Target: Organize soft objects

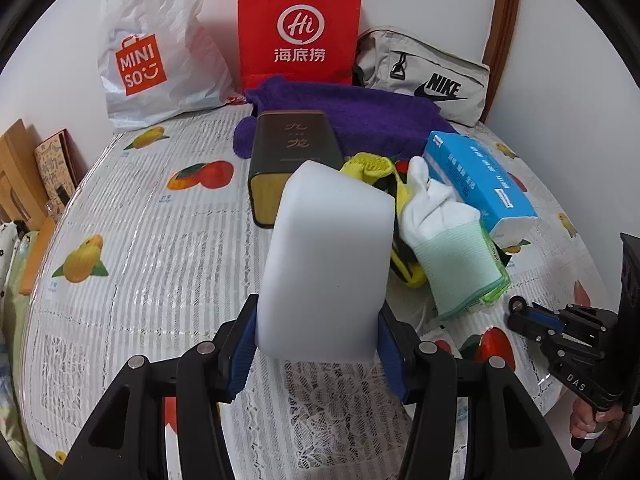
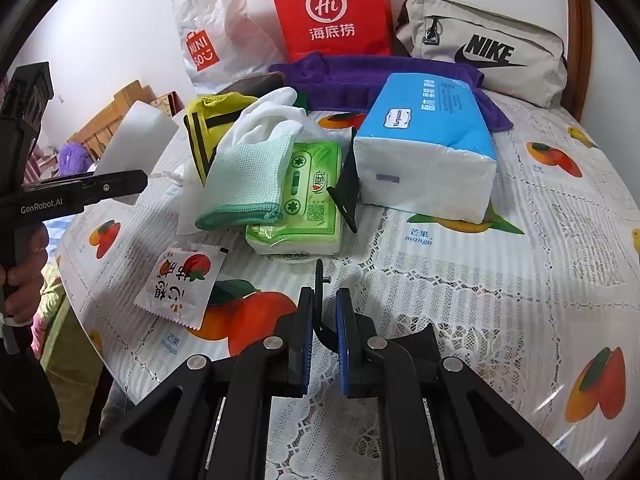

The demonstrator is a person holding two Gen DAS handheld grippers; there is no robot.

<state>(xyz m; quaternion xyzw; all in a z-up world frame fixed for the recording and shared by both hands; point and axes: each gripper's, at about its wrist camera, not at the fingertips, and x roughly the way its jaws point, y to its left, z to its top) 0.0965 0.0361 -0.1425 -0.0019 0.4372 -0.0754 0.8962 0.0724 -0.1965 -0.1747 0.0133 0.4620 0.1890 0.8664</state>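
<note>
My left gripper (image 1: 318,340) is shut on a white foam block (image 1: 328,256) and holds it above the table; the block also shows at the left of the right wrist view (image 2: 136,144). Behind it lie a white and green glove (image 1: 444,240), a yellow cloth (image 1: 372,168), a blue tissue pack (image 1: 480,178) and a purple towel (image 1: 352,116). My right gripper (image 2: 324,320) is nearly shut with a thin black part between its fingers; it hovers in front of a green tissue pack (image 2: 308,204), the glove (image 2: 252,176) and the blue tissue pack (image 2: 428,148).
A dark tin box (image 1: 288,164) stands mid-table. A Miniso bag (image 1: 152,48), a red paper bag (image 1: 300,28) and a grey Nike bag (image 1: 424,76) line the wall. A snack sachet (image 2: 180,284) lies near the table's left edge. A black stand (image 2: 346,188) leans by the blue pack.
</note>
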